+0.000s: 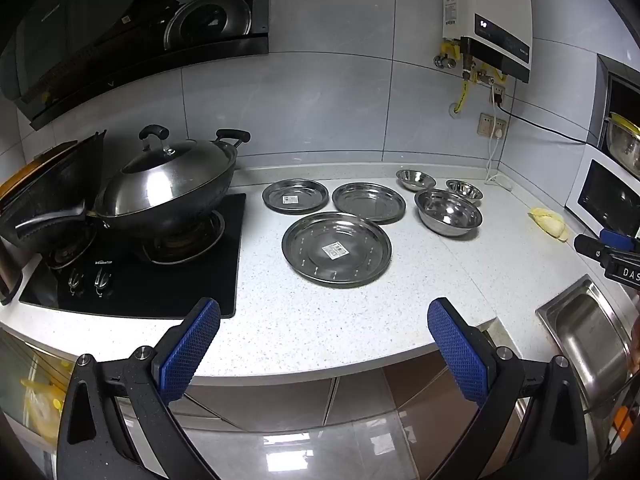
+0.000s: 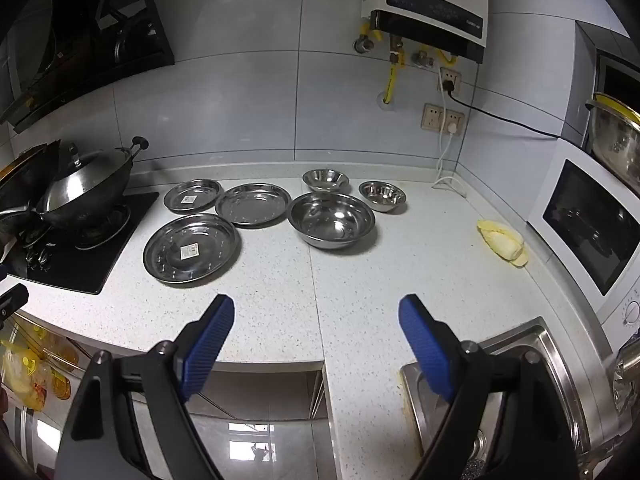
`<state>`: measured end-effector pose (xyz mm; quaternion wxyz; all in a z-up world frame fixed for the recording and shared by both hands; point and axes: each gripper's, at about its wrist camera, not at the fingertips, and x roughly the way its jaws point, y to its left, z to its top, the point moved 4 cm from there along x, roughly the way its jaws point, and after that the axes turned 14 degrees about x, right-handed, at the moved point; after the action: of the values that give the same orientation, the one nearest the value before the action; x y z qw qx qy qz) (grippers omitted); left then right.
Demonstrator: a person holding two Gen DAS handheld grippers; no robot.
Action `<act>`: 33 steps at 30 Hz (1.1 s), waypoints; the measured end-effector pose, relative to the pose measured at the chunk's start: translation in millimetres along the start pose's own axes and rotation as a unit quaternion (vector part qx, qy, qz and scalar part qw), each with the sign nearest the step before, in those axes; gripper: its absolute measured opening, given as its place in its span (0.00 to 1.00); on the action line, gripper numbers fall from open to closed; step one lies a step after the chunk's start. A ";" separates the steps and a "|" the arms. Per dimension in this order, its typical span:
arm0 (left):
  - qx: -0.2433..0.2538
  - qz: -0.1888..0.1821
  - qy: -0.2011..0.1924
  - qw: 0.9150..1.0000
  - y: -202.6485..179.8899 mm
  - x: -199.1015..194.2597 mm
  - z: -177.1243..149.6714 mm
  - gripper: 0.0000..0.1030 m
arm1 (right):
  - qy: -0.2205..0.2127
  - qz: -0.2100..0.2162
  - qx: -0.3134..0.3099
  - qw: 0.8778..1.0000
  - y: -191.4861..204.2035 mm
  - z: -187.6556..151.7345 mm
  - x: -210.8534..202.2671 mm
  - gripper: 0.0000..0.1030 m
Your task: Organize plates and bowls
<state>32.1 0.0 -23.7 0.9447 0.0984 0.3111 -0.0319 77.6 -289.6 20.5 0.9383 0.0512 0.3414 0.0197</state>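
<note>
On the speckled tabletop [image 2: 360, 280], three steel plates [image 2: 192, 249] and three bowls [image 2: 332, 220] lie unstacked, far from both tools, left tool [image 1: 324, 320] and right tool [image 2: 316, 316], spread wide and empty; sorting apparently not begun.

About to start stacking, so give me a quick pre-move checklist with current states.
1. Left gripper open, nothing between fingers: ok.
2. Right gripper open and empty: ok.
3. Three plates lie flat, including the large plate: ok.
4. Three bowls upright, including the large bowl: ok.
5. Counter between grippers and dishes unobstructed: ok.
6. Plates free of the wok: ok.
</note>
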 end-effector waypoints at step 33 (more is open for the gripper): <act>0.000 -0.002 0.002 1.000 -1.4 1.8 -6.8 0.99 | 0.006 0.000 0.001 1.000 -1.1 -3.2 0.3 0.82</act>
<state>29.4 0.0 -30.4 0.9439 0.0977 0.3136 -0.0334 75.7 -290.4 17.7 0.9362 0.0526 0.3470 0.0200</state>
